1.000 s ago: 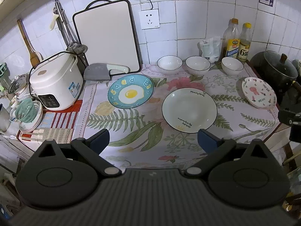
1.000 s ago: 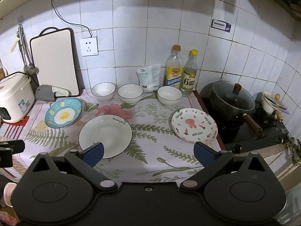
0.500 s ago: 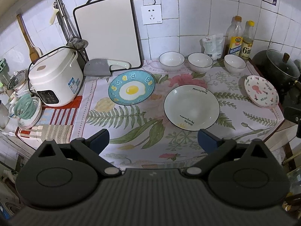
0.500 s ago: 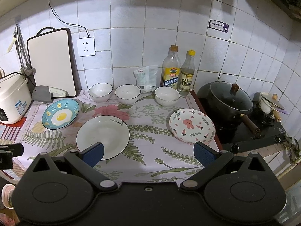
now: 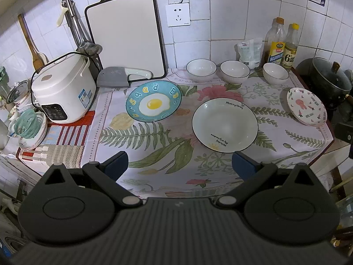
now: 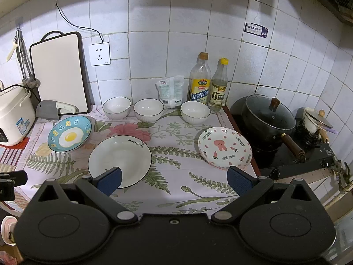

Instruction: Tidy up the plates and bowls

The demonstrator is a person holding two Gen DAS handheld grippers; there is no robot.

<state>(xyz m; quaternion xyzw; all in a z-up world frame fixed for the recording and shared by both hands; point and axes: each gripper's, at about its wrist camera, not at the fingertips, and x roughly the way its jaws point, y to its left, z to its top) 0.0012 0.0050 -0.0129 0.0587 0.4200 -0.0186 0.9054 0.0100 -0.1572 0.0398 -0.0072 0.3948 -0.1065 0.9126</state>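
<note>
Left wrist view is pulling back and rising a little compared with a second ago: the counter is sitting slightly further off and more of its front edge is showing. The left gripper [image 5: 179,163] is hanging wide open above the near edge of the floral cloth [image 5: 167,145], holding nothing. Ahead of it the blue egg plate [image 5: 153,102] is lying beside the rice cooker [image 5: 64,89], the large white plate [image 5: 225,124] is resting just right of centre, and the pink rabbit plate [image 5: 306,106] is sitting at the far right edge near the black pot [image 5: 331,80]. Three white bowls are lining the back: the left bowl [image 5: 201,69], the middle bowl [image 5: 235,70] and the right bowl [image 5: 275,73], each apart from the others.

Right wrist view is drifting the same way, edging back so the dishes are appearing a touch smaller than before. The right gripper [image 6: 174,180] is also spread fully open and empty, its left finger overlapping the near rim of the large white plate in the picture, though I cannot tell whether it is touching. No dish is shifting between the pictures.

So the sorting is not yet starting, I'd say; both tools are only lining up, and the plates are waiting to be stacked and the bowls nested.
</note>
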